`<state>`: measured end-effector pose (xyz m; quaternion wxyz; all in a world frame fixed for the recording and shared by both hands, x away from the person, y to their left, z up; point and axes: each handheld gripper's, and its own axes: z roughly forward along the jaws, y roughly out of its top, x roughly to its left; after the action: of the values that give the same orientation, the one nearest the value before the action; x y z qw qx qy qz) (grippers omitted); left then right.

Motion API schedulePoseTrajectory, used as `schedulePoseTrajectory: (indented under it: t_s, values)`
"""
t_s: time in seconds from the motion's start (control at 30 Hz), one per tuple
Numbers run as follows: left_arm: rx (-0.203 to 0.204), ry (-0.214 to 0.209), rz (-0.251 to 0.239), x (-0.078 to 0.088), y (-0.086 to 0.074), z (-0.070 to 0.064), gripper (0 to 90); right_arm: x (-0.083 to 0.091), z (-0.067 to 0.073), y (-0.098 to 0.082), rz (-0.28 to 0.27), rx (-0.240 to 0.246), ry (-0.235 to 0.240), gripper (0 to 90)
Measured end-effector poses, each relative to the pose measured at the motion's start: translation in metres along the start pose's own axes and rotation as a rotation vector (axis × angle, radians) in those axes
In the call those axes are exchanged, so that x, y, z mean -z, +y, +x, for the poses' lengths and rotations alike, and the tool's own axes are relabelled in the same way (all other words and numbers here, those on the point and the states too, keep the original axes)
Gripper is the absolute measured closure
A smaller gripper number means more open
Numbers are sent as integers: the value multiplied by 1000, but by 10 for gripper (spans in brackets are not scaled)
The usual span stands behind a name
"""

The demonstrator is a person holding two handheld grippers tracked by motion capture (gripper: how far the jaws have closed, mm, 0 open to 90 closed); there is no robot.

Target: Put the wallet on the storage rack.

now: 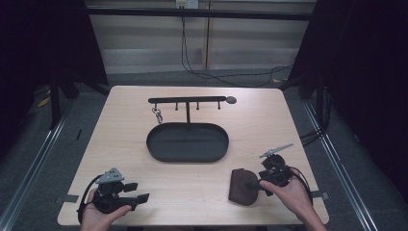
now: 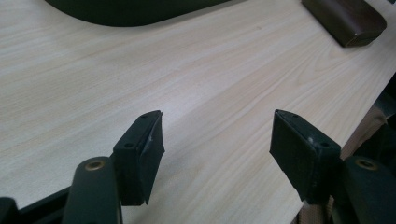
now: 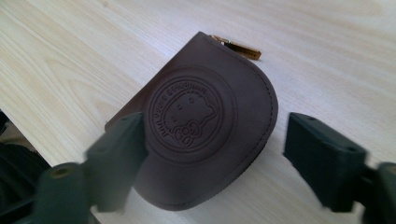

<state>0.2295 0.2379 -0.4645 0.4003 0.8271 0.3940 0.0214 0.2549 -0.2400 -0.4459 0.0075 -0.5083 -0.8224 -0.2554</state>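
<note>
Left gripper (image 1: 139,192) rests at the near left corner of the tabletop (image 1: 120,125), jaws parted with only bare wood between them. Centre: a black oval tray (image 1: 159,147) with a hook rack (image 1: 187,100) behind it. Right gripper (image 3: 210,158) hovers released over the brown leather pouch (image 3: 205,121), which lies flat near the front right edge; its jaws straddle the pouch without pressing it.

pouch lettering (image 3: 180,93) blurred, tray (image 2: 130,9) cropped

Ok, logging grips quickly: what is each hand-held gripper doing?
Left hand-held gripper: open, empty, over bare table.
Right hand-held gripper: open, straddling the brown pouch.
</note>
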Motion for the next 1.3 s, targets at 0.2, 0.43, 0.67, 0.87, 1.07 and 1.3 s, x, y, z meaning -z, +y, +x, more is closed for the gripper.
schedulePoseTrajectory:
  t_s: [0.2,0.43,0.67,0.87,1.07,1.3]
  values:
    - [11,16,1,-2,1,3,317,-12,-2,8,56,-5,-1,154]
    - [34,21,2,0,0,11,305,-24,3,20,115,-21,-23,171]
    - [36,24,5,0,0,12,304,-33,-2,25,174,-32,-8,155]
    - [33,23,14,-1,0,12,304,-37,-4,25,192,-48,4,168]
    - [37,21,8,-1,0,12,304,-39,-9,28,229,-76,36,171]
    - [29,26,11,-1,0,12,295,-40,-9,35,286,-83,37,208]
